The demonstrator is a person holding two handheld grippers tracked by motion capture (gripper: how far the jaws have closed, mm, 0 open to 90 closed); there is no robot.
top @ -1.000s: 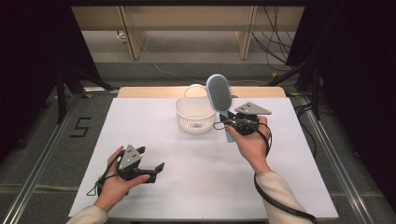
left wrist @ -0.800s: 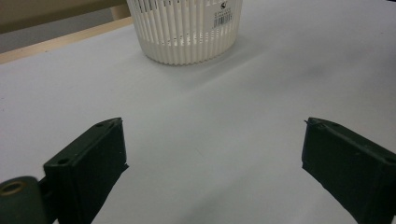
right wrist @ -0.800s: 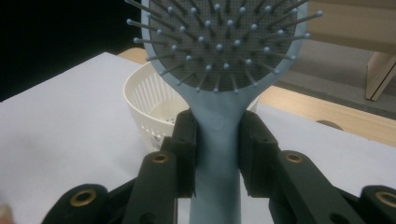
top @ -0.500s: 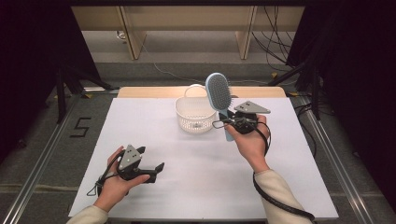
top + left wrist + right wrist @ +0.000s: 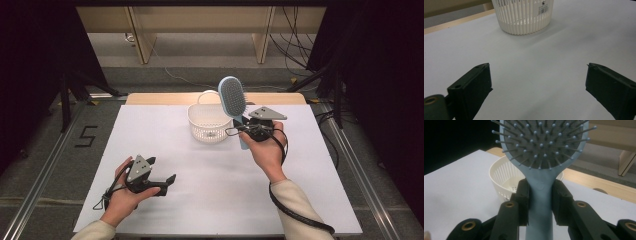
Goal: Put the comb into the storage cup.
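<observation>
A light blue hairbrush (image 5: 232, 97) with a grey bristle pad stands upright in the air, its head above the right rim of a white slotted basket (image 5: 207, 122). My right gripper (image 5: 243, 131) is shut on its handle; in the right gripper view the two black pads clamp the handle of the hairbrush (image 5: 541, 195), with the basket (image 5: 504, 180) behind and below. My left gripper (image 5: 162, 175) rests low over the white table near the front left, jaws wide apart and empty. The left gripper view looks between its jaws toward the basket (image 5: 524, 15).
A white sheet covers the table (image 5: 175, 205), with a wooden strip (image 5: 165, 98) along its far edge. A black cable (image 5: 295, 212) trails from the right gripper along the forearm. Dark floor and wooden furniture legs lie beyond the table.
</observation>
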